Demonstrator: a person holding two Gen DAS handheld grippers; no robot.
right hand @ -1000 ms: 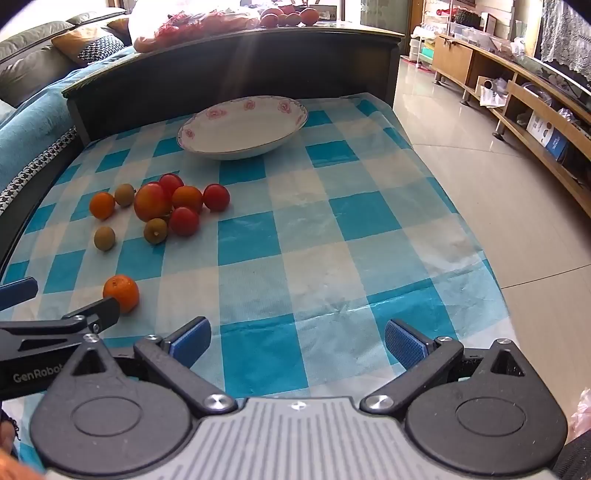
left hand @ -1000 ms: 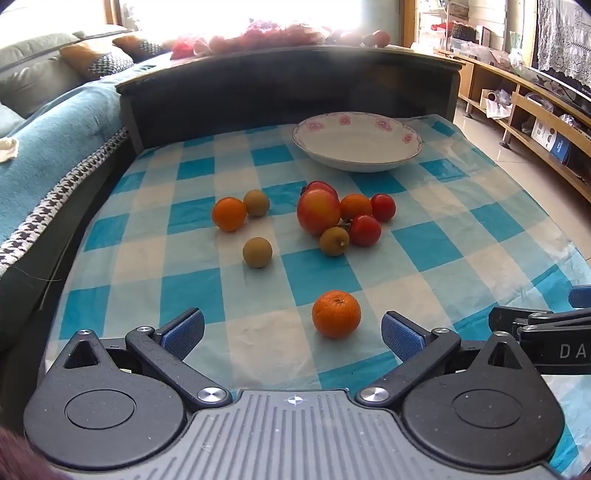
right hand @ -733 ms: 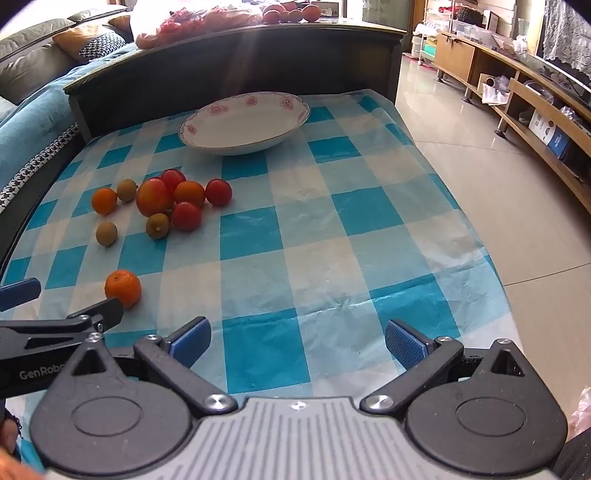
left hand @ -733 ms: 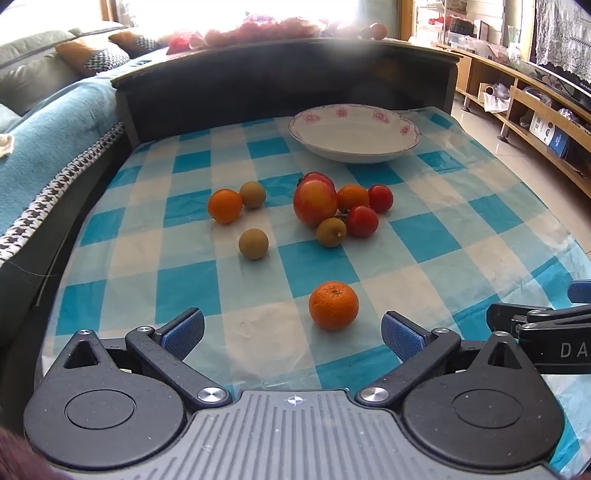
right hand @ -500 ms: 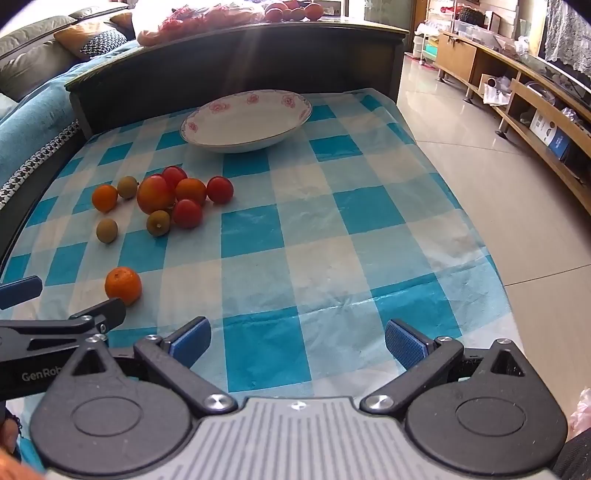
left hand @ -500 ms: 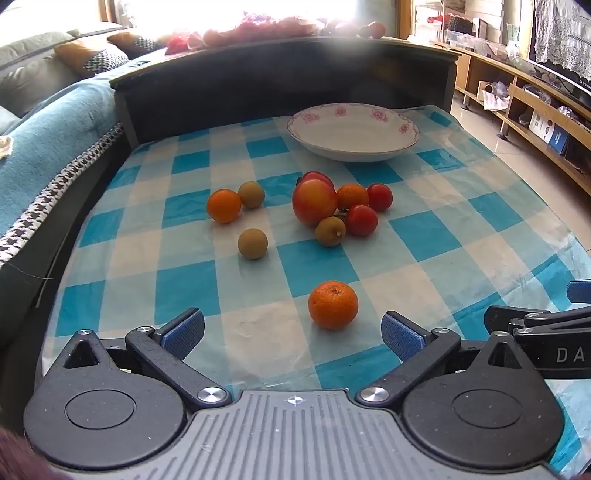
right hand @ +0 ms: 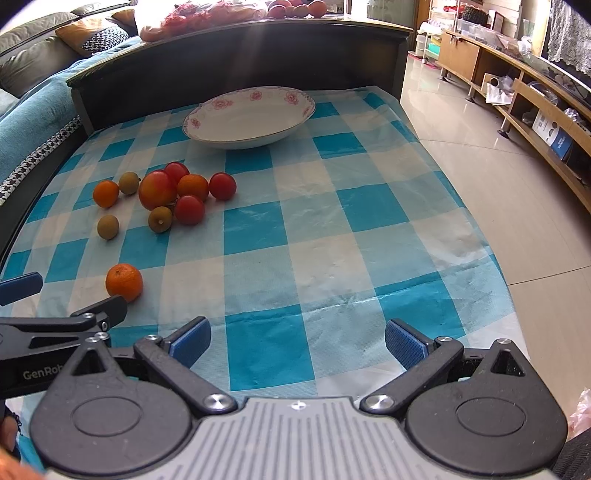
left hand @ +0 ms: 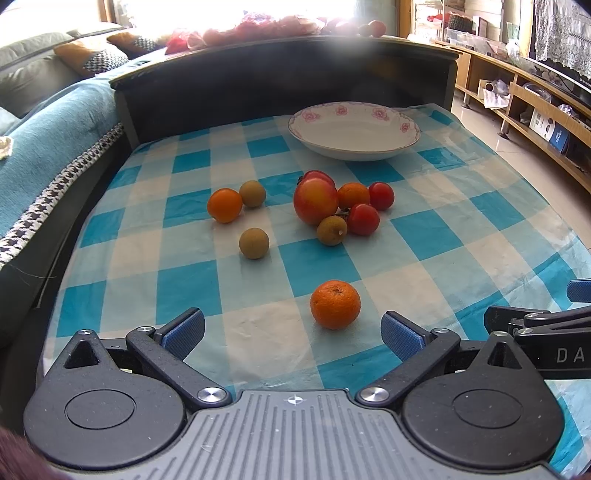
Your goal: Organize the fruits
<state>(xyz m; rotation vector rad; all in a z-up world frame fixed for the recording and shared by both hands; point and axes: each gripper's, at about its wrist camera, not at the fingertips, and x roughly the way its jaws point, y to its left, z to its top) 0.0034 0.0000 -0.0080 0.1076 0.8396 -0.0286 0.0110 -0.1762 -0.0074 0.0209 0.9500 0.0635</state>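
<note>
While unsorted: oranges (left hand: 335, 304) 3 | tomatoes (left hand: 363, 219) 3 | longans (left hand: 253, 243) 3 | bowl (left hand: 354, 130) 1

A blue-and-white checked tablecloth (right hand: 310, 221) was spread across the middle of both frames. Behind it, a dark wooden ledge (left hand: 280, 66) was seen along the top, with a red-netted bag (right hand: 199, 14) laid on it. A teal-covered sofa (left hand: 44, 136) with cushions (left hand: 99, 55) was shown at the upper left. Low wooden shelving (right hand: 517, 96) and a pale tiled floor (right hand: 498, 177) were seen on the right.
</note>
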